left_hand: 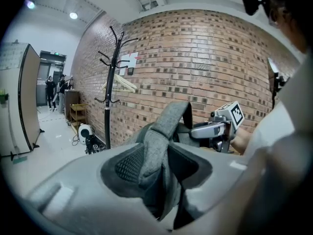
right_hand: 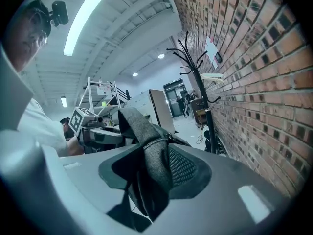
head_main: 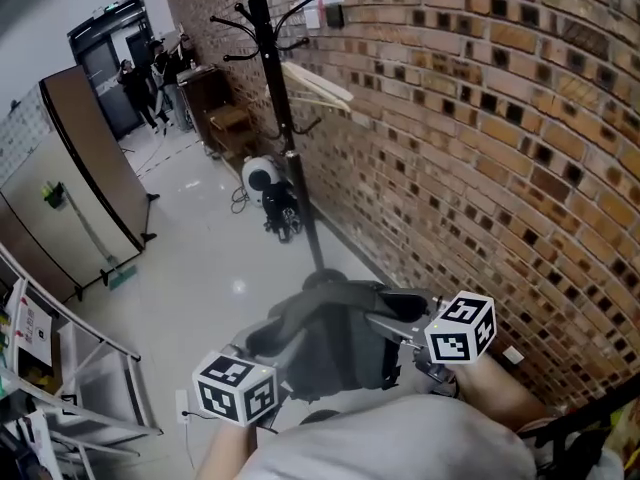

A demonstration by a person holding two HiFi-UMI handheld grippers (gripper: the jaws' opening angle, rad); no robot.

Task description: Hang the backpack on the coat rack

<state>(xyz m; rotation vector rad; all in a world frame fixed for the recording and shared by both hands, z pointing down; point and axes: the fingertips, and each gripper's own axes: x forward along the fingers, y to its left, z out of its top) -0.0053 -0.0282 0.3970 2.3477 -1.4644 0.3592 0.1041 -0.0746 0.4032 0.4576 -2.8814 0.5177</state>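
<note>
At the brick wall [head_main: 480, 148]: the black coat rack [head_main: 272, 68] stood just beside it, some way ahead of the person and well apart from the load.
Hooks [head_main: 238, 16]: the upper prongs looked bare; a wooden hanger [head_main: 318, 86] lay across a lower one.
Floor by the rack's foot: a white round appliance [head_main: 262, 176] with a trailing cable sat near the pole.
Backpack [head_main: 330, 343]: grey and slumped, it hung in the air close to the person's body, low in the head view, carried between both tools and not yet near any hook.
Left gripper [left_hand: 156, 169]: its jaws were part-way closed and pinched a folded band of the backpack's grey fabric, which filled the gap between the pads.
Right gripper [right_hand: 154, 173]: likewise half-closed, it clamped a grey strap-like fold beside a mesh panel.
Reason for the two grips: holding the bag at two spots probably kept it from swinging and shared its weight.
Reason for the pose: both tools pointed slightly downward toward the rack, which suited carrying the bag forward.
Stage: transport, by my reading; lifting a loop over a free prong remained.
</note>
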